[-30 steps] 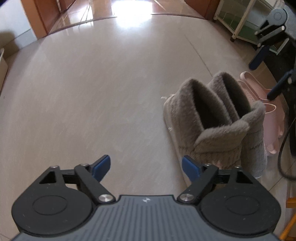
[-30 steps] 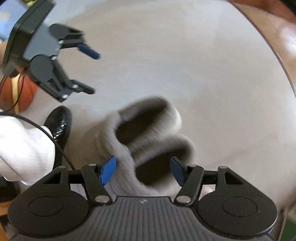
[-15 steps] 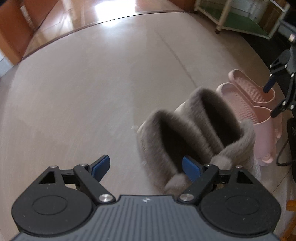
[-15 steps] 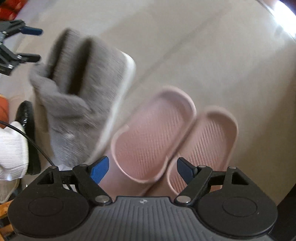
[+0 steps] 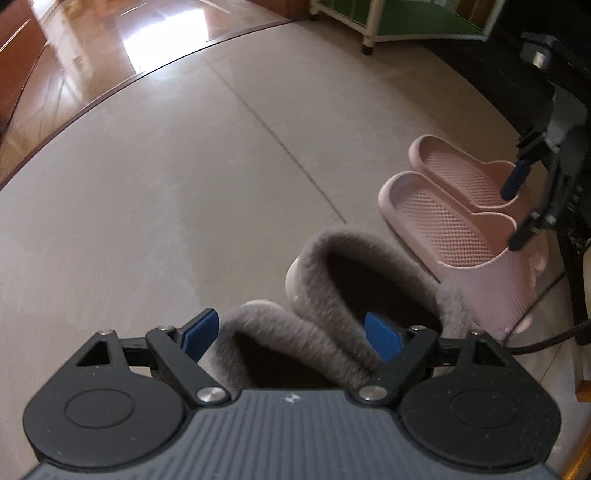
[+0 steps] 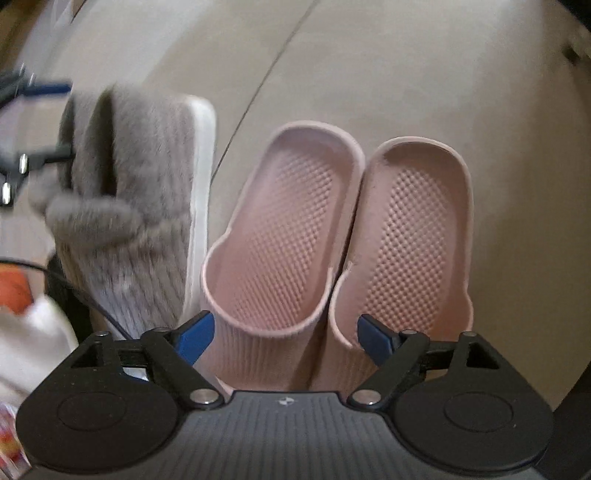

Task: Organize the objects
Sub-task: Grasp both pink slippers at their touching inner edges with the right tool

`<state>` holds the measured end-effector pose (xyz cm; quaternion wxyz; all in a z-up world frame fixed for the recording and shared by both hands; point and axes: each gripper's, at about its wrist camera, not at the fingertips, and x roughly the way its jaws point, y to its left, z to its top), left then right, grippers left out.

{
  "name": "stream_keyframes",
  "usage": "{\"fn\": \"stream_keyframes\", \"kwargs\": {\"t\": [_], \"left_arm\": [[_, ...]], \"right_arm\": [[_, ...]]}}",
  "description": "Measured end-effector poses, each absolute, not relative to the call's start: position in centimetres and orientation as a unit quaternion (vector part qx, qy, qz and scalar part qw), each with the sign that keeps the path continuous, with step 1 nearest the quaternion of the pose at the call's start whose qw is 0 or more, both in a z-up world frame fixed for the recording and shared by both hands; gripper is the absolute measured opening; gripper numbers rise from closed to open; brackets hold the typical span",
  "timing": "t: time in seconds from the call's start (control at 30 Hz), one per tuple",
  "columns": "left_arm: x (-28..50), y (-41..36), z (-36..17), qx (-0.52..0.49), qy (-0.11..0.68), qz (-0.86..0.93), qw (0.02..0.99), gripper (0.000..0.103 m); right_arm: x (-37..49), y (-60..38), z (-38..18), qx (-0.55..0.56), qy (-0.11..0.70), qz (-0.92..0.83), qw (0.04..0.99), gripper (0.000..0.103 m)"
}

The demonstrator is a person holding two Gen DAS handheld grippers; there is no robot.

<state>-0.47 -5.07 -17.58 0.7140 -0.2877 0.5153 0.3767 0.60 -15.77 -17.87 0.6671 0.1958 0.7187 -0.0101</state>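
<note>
A pair of grey fuzzy slippers (image 5: 332, 295) stands on the tiled floor directly under my left gripper (image 5: 291, 336). That gripper is open and points down, its left pad beside the near slipper and its right pad over the far slipper's opening. Just right of them lies a pair of pink rubber slippers (image 5: 450, 218). My right gripper (image 6: 284, 338) hangs open over the pink pair (image 6: 280, 229), with the left pink slipper's toe strap between the pads but not pinched. The grey pair (image 6: 129, 192) shows at the left of the right wrist view.
A white rack with a green shelf (image 5: 406, 22) stands at the back, dark furniture to the right. A black cable (image 5: 546, 339) trails on the floor. A black shoe (image 6: 62, 295), an orange ball (image 6: 14, 288) and a white sleeve (image 6: 33, 336) sit at the left.
My left gripper slid right until it stood over the grey slippers. My right gripper left the grey pair, rolled, dropped over the pink slippers and spread its jaws wider.
</note>
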Motion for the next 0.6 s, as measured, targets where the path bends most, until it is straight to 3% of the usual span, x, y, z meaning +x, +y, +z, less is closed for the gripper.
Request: {"fn": "stream_keyframes", "kwargs": {"t": [0.1,0.17,0.37,0.6], "left_arm": [[-0.1,-4.7,-17.5,-0.283,0.513,0.373,0.72,0.086],[0.0,-4.6,-17.4,-0.286,0.508,0.373,0.722,0.086],[-0.3,-4.3,-17.8,-0.301,0.507,0.373,0.716,0.086],[-0.7,-4.2,-17.8,-0.302,0.503,0.372,0.719,0.087]], "right_arm": [[0.5,-16.7,-18.7,0.24,0.713,-0.043,0.657,0.073],[1.0,-16.6,-19.5,0.228,0.723,-0.06,0.649,0.05],[2.3,-15.4,-21.1,0.174,0.759,-0.095,0.62,0.034],[2.8,-14.3,-22.0,0.132,0.776,-0.104,0.608,0.031]]}}
